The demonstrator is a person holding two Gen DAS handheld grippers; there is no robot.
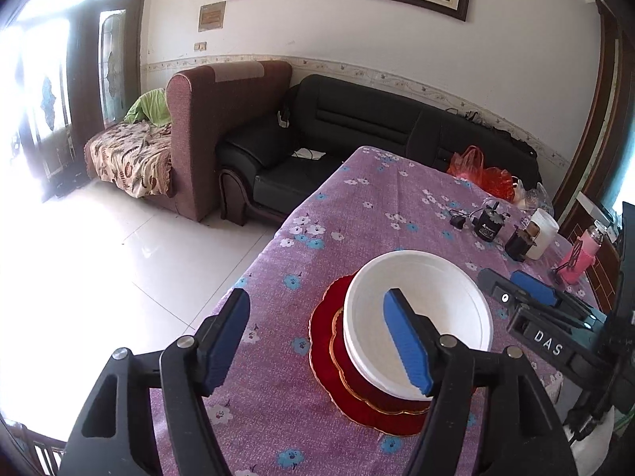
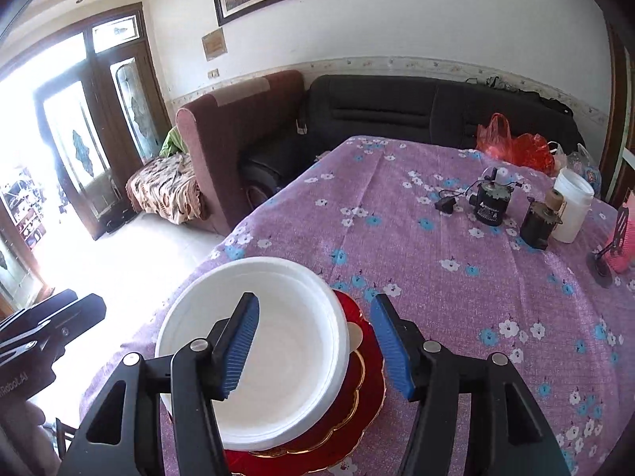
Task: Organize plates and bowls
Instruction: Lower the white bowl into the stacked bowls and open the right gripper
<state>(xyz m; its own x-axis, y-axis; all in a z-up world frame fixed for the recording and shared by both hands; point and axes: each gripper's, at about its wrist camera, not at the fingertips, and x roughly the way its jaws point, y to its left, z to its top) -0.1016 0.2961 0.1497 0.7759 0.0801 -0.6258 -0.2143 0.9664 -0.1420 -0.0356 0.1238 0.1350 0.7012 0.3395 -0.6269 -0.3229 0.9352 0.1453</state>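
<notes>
Stack: white bowl [image 1: 416,317] nested on red plates [image 1: 329,341], worktop [image 1: 357,206] edge | left hand-held gripper [image 1: 317,341] spread, empty | right hand-held gripper [image 2: 313,345] spread, straddling rim, I judge released.

I see the table [image 2: 456,317] under a purple flowered cloth. A red plate [image 2: 369,392] lies at its near edge. Well beyond the plate stand two dark motors [image 2: 490,202], a white cup [image 2: 571,210] and red bags [image 2: 512,144].

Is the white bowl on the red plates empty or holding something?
Empty. The white bowl shows only a bare white inside in both wrist views, sitting upright on the red plates.
</notes>
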